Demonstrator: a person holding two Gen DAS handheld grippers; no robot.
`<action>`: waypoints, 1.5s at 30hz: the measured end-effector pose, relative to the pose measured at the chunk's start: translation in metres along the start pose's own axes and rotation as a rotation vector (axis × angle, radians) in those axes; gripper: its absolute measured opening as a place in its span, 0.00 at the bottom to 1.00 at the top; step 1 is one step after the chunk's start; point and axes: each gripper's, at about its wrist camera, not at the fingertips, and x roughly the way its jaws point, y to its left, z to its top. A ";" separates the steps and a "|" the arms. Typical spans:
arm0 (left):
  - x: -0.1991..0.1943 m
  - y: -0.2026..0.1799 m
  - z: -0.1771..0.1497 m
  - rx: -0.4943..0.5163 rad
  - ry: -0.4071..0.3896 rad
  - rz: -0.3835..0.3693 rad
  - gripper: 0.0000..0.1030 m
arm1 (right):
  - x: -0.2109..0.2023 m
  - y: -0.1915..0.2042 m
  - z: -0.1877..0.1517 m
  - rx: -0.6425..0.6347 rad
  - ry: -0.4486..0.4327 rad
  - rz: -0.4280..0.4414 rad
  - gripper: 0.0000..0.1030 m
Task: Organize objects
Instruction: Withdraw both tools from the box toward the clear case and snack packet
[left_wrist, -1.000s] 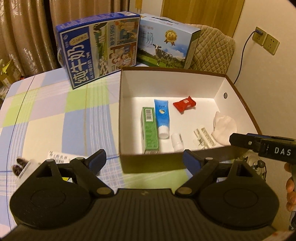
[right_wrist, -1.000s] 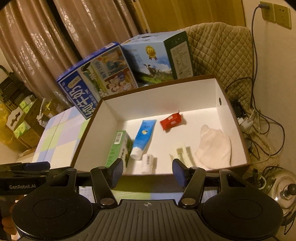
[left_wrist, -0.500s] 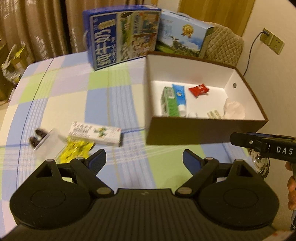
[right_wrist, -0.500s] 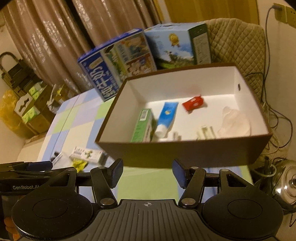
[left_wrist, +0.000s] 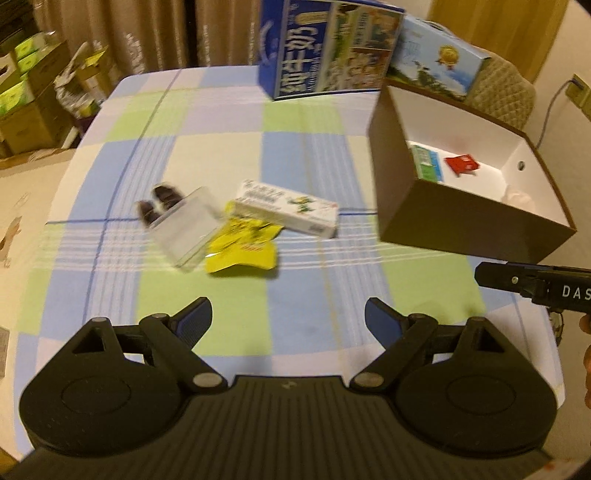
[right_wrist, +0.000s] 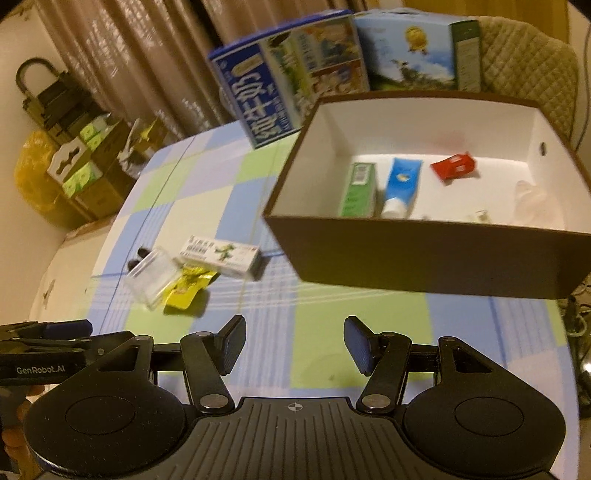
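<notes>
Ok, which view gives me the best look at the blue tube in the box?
The right wrist view: the blue tube lies fully visible between the green carton and the red packet. In the left wrist view, the brown box wall and the carton hide nearly all of it.

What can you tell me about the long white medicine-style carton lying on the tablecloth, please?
The white carton is a long, flat cardboard box with green print and a small green figure on its top face. It lies flat and closed on the checked tablecloth, left of the brown box and apart from it. Its near edge overlaps the yellow packet, and one end sits beside the clear plastic case. Neither gripper touches it.
</notes>
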 end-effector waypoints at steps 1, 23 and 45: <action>0.000 0.005 -0.002 -0.005 0.003 0.006 0.85 | 0.003 0.004 -0.001 -0.002 0.005 0.000 0.55; 0.031 0.092 0.002 0.031 0.020 0.099 0.85 | 0.063 0.041 -0.008 0.041 0.083 -0.040 0.55; 0.111 0.074 0.015 0.616 -0.106 0.172 0.81 | 0.072 0.012 -0.018 0.196 0.101 -0.175 0.55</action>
